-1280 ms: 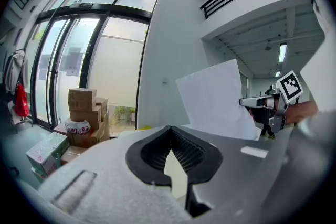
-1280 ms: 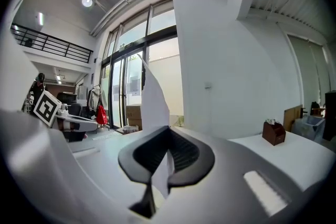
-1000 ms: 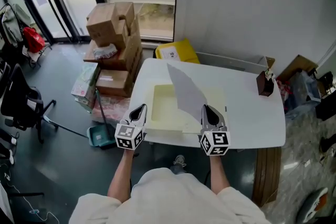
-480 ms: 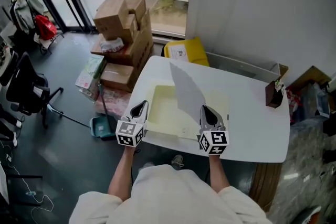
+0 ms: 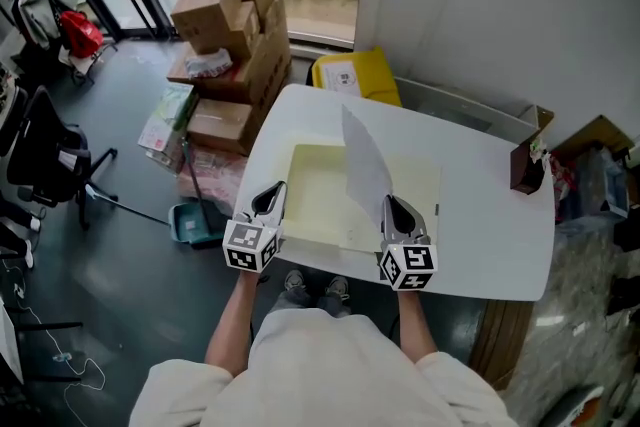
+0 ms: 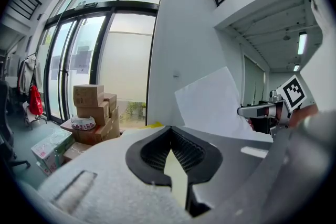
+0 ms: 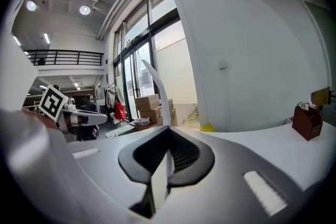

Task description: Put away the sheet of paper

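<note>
A white sheet of paper [image 5: 365, 170] stands up on edge over an open pale yellow folder [image 5: 310, 200] that lies on the white table [image 5: 480, 215]. My right gripper [image 5: 392, 205] is shut on the sheet's near corner; in the right gripper view the sheet [image 7: 160, 97] rises from between the pads of the right gripper [image 7: 167, 139]. My left gripper [image 5: 275, 190] is shut on the folder's near left edge. In the left gripper view a cream strip of the folder [image 6: 177, 178] sits in the left gripper [image 6: 172, 136], and the sheet [image 6: 220, 105] shows to the right.
A brown desk holder [image 5: 527, 170] stands at the table's far right corner. Stacked cardboard boxes [image 5: 225, 25] and a yellow box [image 5: 355, 80] sit on the floor beyond the table. A teal dustpan [image 5: 188, 223] and a black chair [image 5: 40, 165] are at left.
Both grippers have come down a little toward the table's near edge, with the sheet and the folder edge still held. The sheet stands slightly lower over the folder.
</note>
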Tool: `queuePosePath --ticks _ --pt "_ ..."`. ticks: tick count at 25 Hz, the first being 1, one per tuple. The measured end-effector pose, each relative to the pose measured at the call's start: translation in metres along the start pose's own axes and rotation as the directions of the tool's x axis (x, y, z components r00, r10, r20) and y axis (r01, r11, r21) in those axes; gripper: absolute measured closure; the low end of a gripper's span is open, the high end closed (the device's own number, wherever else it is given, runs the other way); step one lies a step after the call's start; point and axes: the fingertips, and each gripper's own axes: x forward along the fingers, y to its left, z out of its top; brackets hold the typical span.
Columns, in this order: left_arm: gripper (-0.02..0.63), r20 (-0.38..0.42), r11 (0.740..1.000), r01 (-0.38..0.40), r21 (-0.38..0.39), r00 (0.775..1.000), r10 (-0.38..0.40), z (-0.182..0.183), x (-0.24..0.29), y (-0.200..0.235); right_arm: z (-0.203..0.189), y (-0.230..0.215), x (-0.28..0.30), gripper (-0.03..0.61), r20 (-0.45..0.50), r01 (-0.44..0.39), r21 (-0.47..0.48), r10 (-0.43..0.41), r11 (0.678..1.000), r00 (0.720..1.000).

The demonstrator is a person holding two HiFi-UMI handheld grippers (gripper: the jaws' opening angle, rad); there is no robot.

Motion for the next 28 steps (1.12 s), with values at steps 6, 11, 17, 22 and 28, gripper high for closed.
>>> queuePosePath --ticks 6,11,17,22,28 --pt "0.612 -0.025 1.000 0.023 -0.015 0.999 -0.023 -0.008 0.004 0.008 -0.015 0.003 0.003 0.577 -0.035 0.033 0.034 -0.031 0.999 0.999" --pt "0.612 -0.040 0.999 0.043 -0.022 0.998 -0.043 -0.015 0.010 0.011 -0.046 -0.012 0.004 0.577 -0.105 0.090 0.068 -0.083 0.994 0.991" --pt "0.612 -0.055 0.998 0.049 -0.029 0.997 -0.050 -0.022 0.013 0.015 -0.083 -0.027 0.009 0.577 -0.197 0.124 0.067 -0.109 0.990 0.974" --pt "0.612 -0.061 0.998 0.049 -0.030 0.997 -0.051 -0.025 0.014 0.014 -0.112 -0.037 0.014 0.577 -0.277 0.126 0.053 -0.107 0.991 0.955" --pt "0.612 -0.070 0.999 0.045 -0.029 0.996 -0.047 -0.027 0.014 0.013 -0.146 -0.049 0.015 0.577 -0.362 0.127 0.045 -0.103 0.991 0.926"
